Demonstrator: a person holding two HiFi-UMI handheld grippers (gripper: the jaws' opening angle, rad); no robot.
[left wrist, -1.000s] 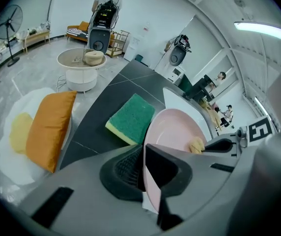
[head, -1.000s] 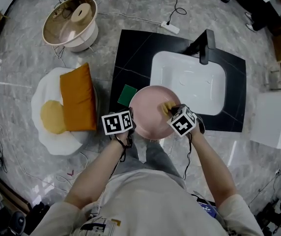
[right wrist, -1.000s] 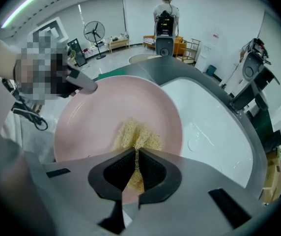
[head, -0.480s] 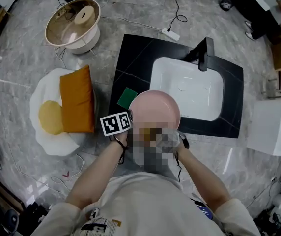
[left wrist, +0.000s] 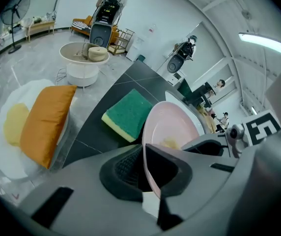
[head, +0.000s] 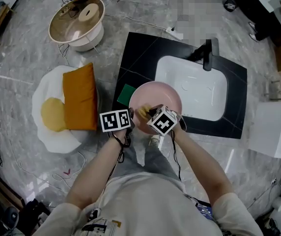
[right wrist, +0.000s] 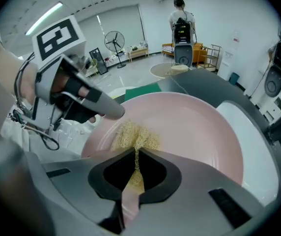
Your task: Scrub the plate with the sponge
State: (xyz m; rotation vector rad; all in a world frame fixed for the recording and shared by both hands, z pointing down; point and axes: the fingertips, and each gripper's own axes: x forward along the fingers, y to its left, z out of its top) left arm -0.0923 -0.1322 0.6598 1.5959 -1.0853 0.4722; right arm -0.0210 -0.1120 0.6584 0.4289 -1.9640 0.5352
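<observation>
A pink plate (head: pixel 162 96) is tilted up over the black counter's near edge. My left gripper (head: pixel 132 118) is shut on its left rim (left wrist: pixel 148 146); its jaws have just been closing with the rim between them. My right gripper (head: pixel 149 113) is shut on a yellow mesh sponge (right wrist: pixel 135 134) and presses it against the plate's inner face (right wrist: pixel 194 127), near the left gripper's fingers (right wrist: pixel 89 104). A green-and-yellow sponge (head: pixel 126 95) lies flat on the counter to the left of the plate, also seen as the green sponge (left wrist: pixel 130 114) in the left gripper view.
A white sink basin (head: pixel 194 85) with a black faucet (head: pixel 208 50) is set in the black counter (head: pixel 135 53) beyond the plate. On the floor to the left lie an orange cushion (head: pixel 79 97) and a round white stand (head: pixel 79 21). A white box (head: pixel 278 129) stands right.
My right gripper has slid the yellow sponge from the plate's right side across to its left side, close to the left gripper. The left gripper and plate have stayed put.
</observation>
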